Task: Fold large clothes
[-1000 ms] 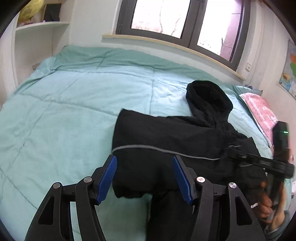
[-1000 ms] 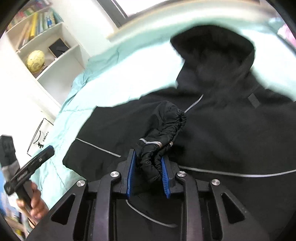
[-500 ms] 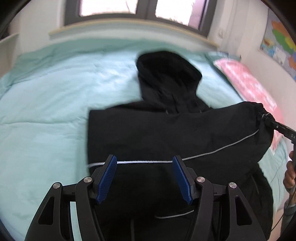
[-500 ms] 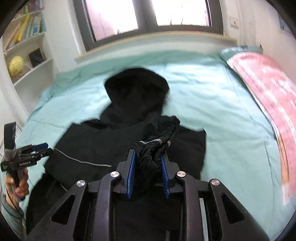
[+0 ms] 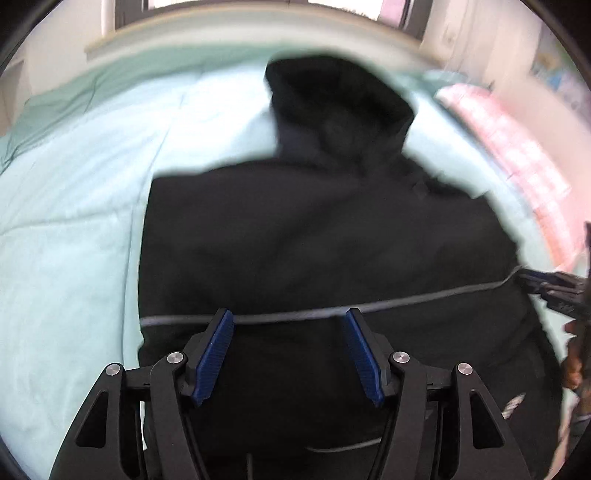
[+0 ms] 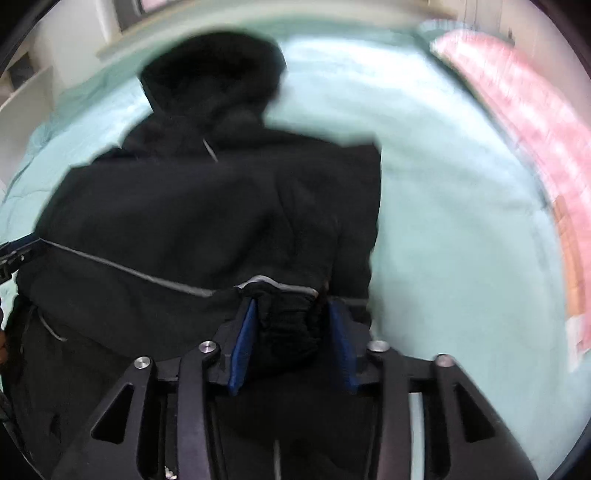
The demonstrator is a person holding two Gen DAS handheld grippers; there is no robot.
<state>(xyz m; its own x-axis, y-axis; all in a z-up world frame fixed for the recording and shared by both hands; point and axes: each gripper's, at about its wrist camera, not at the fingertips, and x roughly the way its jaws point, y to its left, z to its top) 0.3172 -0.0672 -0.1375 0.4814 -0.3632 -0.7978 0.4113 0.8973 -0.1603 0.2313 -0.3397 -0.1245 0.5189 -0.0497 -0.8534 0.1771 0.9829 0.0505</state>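
Jacket [image 5: 314, 240] lies flat on the bed [image 5: 74, 203]; right claw [image 6: 291, 325] pinches the sleeve cuff [image 6: 284, 317], left claw [image 5: 288, 343] gapes empty above. Best lay that sleeve straight across.

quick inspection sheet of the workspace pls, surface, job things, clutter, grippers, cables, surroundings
surface: bed with a pale green quilt, lightly creased.
job's things: black hooded jacket spread on the quilt, hood toward the window, grey reflective stripe across it; bunched sleeve cuff between the right gripper's fingers.
clutter: pink patterned pillow along the right side of the bed.
grippers: left gripper open, above the jacket's lower part, holding nothing; right gripper shut on the sleeve cuff.
cables: nothing seen.
surroundings: window sill beyond the bed, white shelves at left; both views are motion-blurred.
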